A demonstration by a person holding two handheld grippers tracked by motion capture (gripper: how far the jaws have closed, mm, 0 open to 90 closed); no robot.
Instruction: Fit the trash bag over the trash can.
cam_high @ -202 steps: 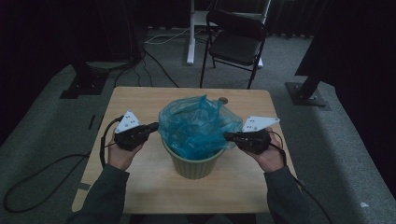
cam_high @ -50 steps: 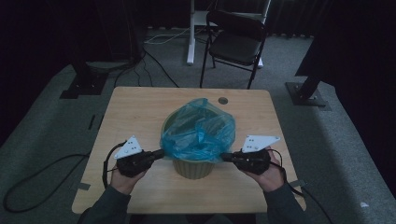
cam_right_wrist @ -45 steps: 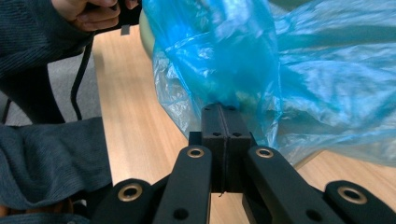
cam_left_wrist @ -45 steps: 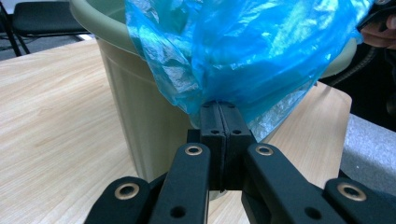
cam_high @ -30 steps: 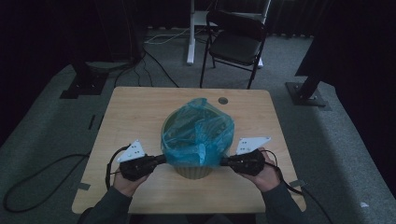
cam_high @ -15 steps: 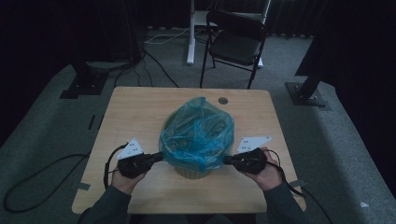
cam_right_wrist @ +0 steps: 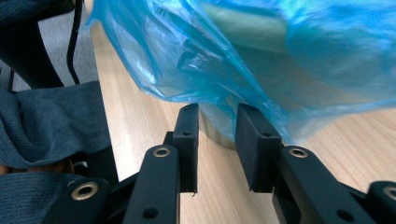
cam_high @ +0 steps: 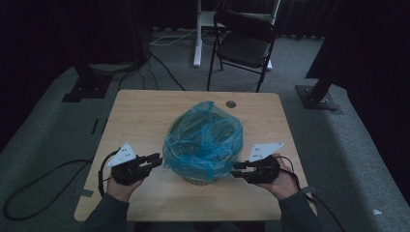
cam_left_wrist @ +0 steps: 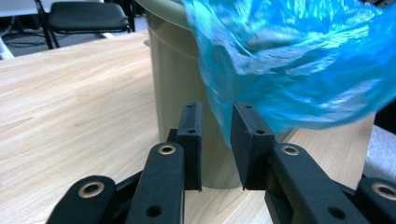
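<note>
Two grippers: the left gripper (cam_high: 153, 160) and right gripper (cam_high: 238, 169) flank one olive bin (cam_left_wrist: 177, 88) at mid-table (cam_high: 145, 111), jaws just opened and empty, beside its one blue bag (cam_high: 203, 140); one chair (cam_high: 241, 46) stands beyond

Both the left gripper (cam_high: 153, 160) and right gripper (cam_high: 238, 169) have just opened and let go of the blue bag (cam_high: 203, 140), its hem now draped lower over the bin (cam_left_wrist: 180, 84) at frame centre.
</note>
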